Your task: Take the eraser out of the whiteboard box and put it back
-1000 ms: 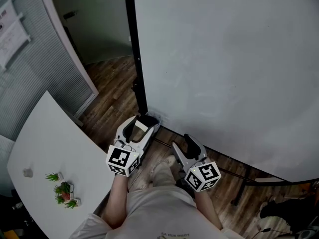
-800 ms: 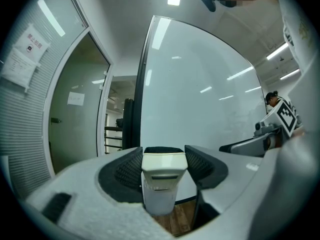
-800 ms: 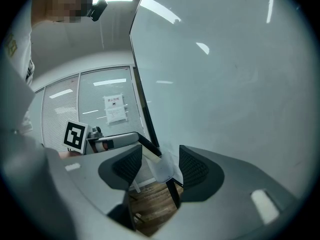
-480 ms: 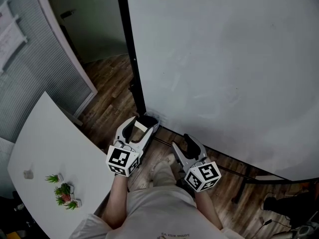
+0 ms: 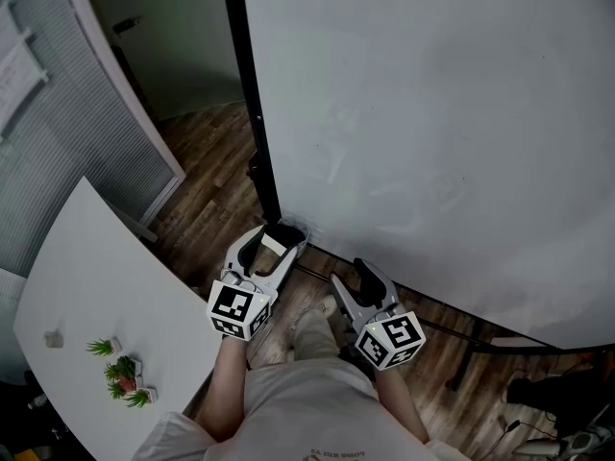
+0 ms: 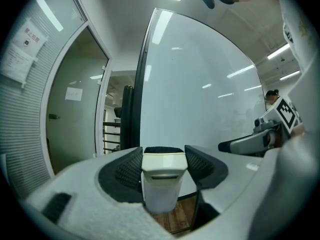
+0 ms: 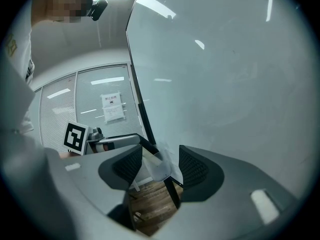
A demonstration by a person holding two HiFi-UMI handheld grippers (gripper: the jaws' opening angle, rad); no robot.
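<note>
Left gripper (image 5: 273, 246) is clamped on the eraser (image 6: 161, 176). The pads press its two sides, the dark felt side is out at the fingertips, and the pale body runs back between the fingers. In the right gripper view the eraser sits just above the clear box (image 7: 161, 170) at the bottom corner of the whiteboard (image 5: 432, 113), right by the black post (image 5: 252, 113). Can't tell if it touches the box.

Right gripper (image 7: 156, 164) has its fingers apart w/ nothing in them. The box shows beyond the tips, not between the pads.

My guess is this is the put-back, or else the very top of the lift-out; can't say which. Either way, hold the eraser square to the box opening & move straight along the fingers' line, no twisting, since the box looks thin & the fit snug. Don't loosen until the eraser sits on the bottom. The right gripper does best off to its own side, or steadying the box wall if it rocks.
</note>
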